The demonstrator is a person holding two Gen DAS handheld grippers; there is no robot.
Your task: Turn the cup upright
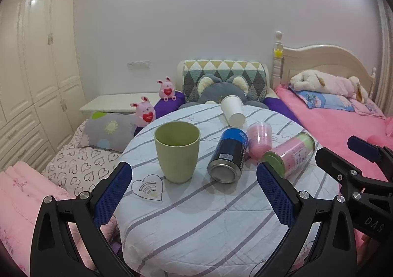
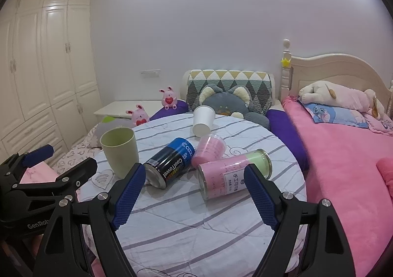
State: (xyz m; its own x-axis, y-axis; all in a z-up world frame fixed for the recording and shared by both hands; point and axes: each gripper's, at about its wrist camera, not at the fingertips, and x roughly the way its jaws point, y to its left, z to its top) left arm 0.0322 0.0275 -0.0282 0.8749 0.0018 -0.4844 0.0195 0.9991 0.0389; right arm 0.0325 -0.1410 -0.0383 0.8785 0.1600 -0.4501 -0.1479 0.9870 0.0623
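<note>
A green cup point(image 1: 177, 150) point(image 2: 120, 151) stands upright on the round striped table point(image 1: 208, 223) point(image 2: 196, 223). A white paper cup point(image 1: 232, 110) point(image 2: 203, 120) lies tipped at the table's far side. A pink plastic cup point(image 1: 259, 140) point(image 2: 209, 150), a blue-black can point(image 1: 229, 155) point(image 2: 170, 161) and a pink-green jar point(image 1: 291, 154) point(image 2: 233, 175) lie on their sides. My left gripper point(image 1: 194, 174) is open and empty in front of the green cup and can. My right gripper point(image 2: 195, 176) is open and empty before the can and jar.
A bed with a pink blanket point(image 2: 343, 166) and plush toys point(image 2: 339, 94) lies right of the table. A grey plush cushion point(image 2: 228, 102) sits behind it. White wardrobes point(image 2: 44, 61) stand at the left, with pink bunny toys point(image 1: 145, 111) by a low white table.
</note>
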